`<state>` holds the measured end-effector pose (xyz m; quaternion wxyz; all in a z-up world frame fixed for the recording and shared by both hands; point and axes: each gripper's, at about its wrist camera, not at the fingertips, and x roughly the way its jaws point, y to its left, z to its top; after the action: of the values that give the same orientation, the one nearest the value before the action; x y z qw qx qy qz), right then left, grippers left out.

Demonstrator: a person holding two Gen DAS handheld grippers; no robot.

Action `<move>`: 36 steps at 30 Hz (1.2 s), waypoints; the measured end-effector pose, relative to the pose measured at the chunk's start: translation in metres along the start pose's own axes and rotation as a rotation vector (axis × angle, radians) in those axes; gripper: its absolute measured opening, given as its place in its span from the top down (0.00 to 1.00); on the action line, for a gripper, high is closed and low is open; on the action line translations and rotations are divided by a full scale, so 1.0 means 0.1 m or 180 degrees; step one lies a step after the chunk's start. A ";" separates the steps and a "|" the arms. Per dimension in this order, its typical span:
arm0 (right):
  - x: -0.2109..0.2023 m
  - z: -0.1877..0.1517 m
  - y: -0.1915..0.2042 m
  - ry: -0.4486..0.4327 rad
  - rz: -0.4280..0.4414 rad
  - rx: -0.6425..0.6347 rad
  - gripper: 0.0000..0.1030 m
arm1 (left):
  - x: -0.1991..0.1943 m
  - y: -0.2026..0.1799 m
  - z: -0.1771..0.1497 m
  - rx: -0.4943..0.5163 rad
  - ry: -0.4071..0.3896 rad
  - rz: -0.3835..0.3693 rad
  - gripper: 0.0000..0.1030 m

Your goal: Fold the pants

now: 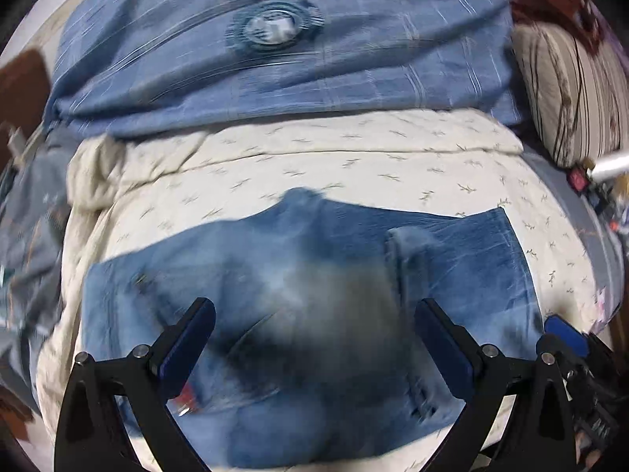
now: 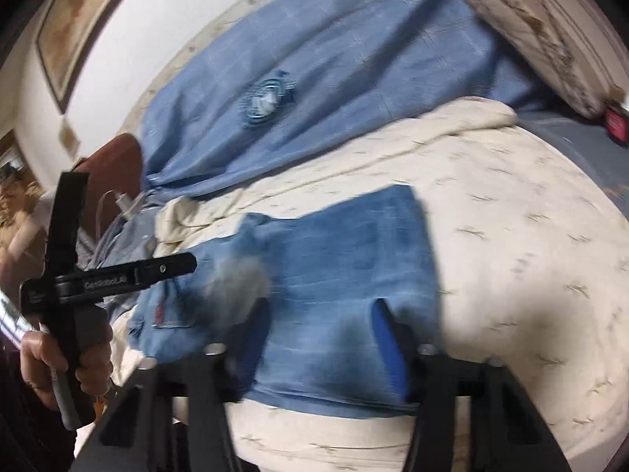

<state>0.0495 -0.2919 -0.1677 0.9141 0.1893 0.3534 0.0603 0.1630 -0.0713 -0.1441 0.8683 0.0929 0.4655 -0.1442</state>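
Jeans: pants [image 1: 306,299] of faded blue denim are lying already doubled into a compact slab on the cream quilt [image 1: 354,157], in the middle of the bed, with the blue patterned sheet [image 1: 275,39] bunched beyond them.

Left gripper: the left gripper [image 1: 314,338] is hovering just above the denim with its jaws spread wide and nothing between them; the right wrist view is showing it side-on [image 2: 173,265], gripped in the person's hand [image 2: 67,358].

Right gripper: the right gripper [image 2: 322,338] is also hanging over the jeans, jaws parted and empty, at the near edge of the fold.

Handling: denim like this is looking heavy and fairly stiff for cloth, so I'd judge it is going to hold a crease and drag rather than flutter; it is not slippery and not fragile.

Where to grip: the thick outer edges and corners of the slab seem the best hold, pinching all layers together, since a single layer would probably peel away.

Hard to make out: both views are smearing with motion, a dark shadow is covering the centre of the jeans, and I cannot tell how many layers are stacked.

Cut off: the nearest edge of the pants is hiding behind the gripper frames.
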 end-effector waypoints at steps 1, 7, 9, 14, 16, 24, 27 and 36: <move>0.01 -0.01 0.02 0.0017 -0.0073 -0.0071 0.63 | 0.07 -0.10 0.05 0.0073 0.0003 0.0077 0.02; 0.03 -0.08 0.05 0.0175 -0.0049 -0.0255 0.63 | 0.48 -0.42 0.24 0.0329 0.0011 0.0653 0.02; 0.10 -0.10 0.08 0.0288 -0.0013 -0.0284 0.63 | 0.65 -0.45 0.26 0.0393 0.0100 0.0820 0.02; 0.42 -0.17 0.07 0.0667 -0.0134 -0.0267 0.63 | 0.90 -0.32 0.21 0.0394 0.0225 0.1029 0.00; 0.40 -0.15 0.08 0.0633 -0.0070 -0.0262 0.63 | 0.85 -0.20 0.18 0.0268 0.0289 0.0908 0.00; 0.36 -0.06 0.28 0.0359 0.0151 -0.0288 0.63 | 0.24 0.57 -0.20 -0.0175 -0.0022 0.0581 0.00; 0.63 -0.18 0.44 0.0711 0.0032 -0.0474 0.63 | -0.03 1.01 -0.39 -0.0395 -0.0115 0.0619 0.00; 0.44 -0.10 0.53 0.0411 0.0190 -0.0418 0.62 | -0.51 2.07 -1.12 -0.1092 -0.0099 0.0331 0.00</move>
<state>0.0771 -0.2290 -0.1813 0.8977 0.1350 0.4011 0.1227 0.1184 0.1651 -0.1576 0.8848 -0.0349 0.4643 -0.0191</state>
